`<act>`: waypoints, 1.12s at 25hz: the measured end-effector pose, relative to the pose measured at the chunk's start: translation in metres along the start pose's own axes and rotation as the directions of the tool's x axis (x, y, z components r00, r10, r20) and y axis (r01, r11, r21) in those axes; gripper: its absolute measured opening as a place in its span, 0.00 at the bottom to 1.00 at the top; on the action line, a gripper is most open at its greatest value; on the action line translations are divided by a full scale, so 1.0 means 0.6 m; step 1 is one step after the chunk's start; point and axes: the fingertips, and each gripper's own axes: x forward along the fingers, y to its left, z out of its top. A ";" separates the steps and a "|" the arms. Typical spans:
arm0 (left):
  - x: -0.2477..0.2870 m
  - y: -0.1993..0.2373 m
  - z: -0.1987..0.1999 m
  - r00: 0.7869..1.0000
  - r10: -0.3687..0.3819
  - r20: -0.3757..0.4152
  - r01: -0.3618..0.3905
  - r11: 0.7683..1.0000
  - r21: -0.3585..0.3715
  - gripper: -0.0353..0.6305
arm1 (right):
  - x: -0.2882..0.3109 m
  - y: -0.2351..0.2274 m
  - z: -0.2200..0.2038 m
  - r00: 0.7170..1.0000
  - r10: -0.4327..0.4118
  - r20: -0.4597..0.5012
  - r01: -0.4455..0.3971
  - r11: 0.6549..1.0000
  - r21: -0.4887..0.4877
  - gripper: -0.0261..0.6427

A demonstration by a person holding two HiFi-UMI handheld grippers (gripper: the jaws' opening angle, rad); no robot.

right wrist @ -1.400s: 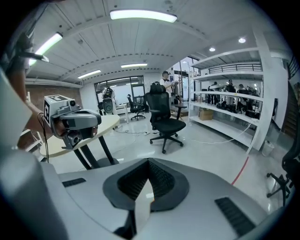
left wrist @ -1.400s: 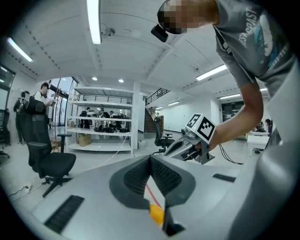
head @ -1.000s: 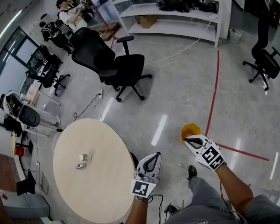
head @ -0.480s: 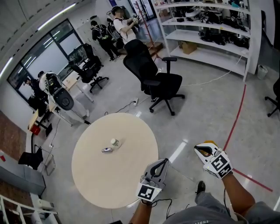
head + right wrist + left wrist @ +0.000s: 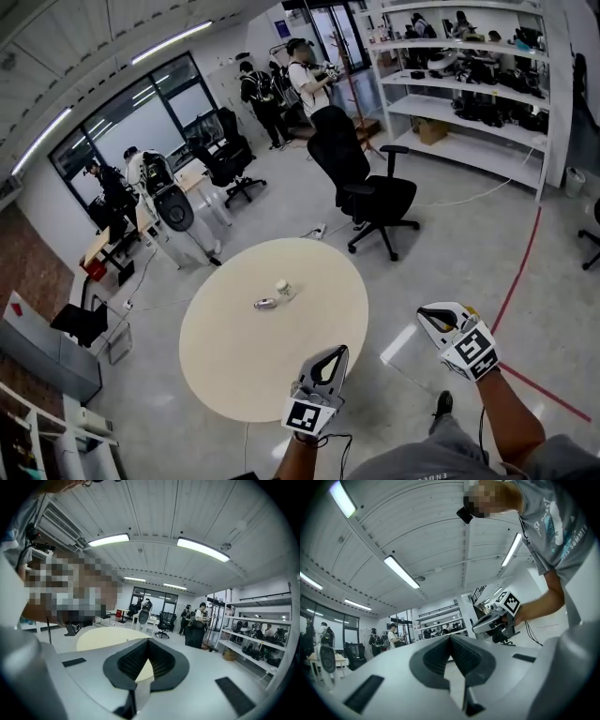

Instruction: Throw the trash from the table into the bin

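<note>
Turned toward table (image 5: 225, 375) since earlier frame; left gripper (image 5: 339, 350), right gripper (image 5: 422, 313) clenched, empty. Judged approach step; needed next: jaws parted over trash (image 5: 266, 303).

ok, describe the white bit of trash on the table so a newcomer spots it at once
Find the round beige table in the middle of the floor, this side of the black office chair. Two small things lie close together near its centre. Yours is the white piece, nearer the chair; the greyish piece beside it is flatter.
</note>
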 end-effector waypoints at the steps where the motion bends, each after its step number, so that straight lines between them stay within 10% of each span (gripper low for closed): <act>1: -0.026 0.000 0.007 1.000 0.004 0.004 -0.004 1.000 0.009 0.10 | -0.004 0.023 0.009 1.000 0.001 0.005 -0.001 1.000 -0.006 0.05; 28: -0.438 0.171 0.085 0.952 0.304 -0.026 -0.300 0.950 0.088 0.10 | 0.180 0.366 0.200 0.966 0.259 0.008 -0.254 0.953 -0.163 0.05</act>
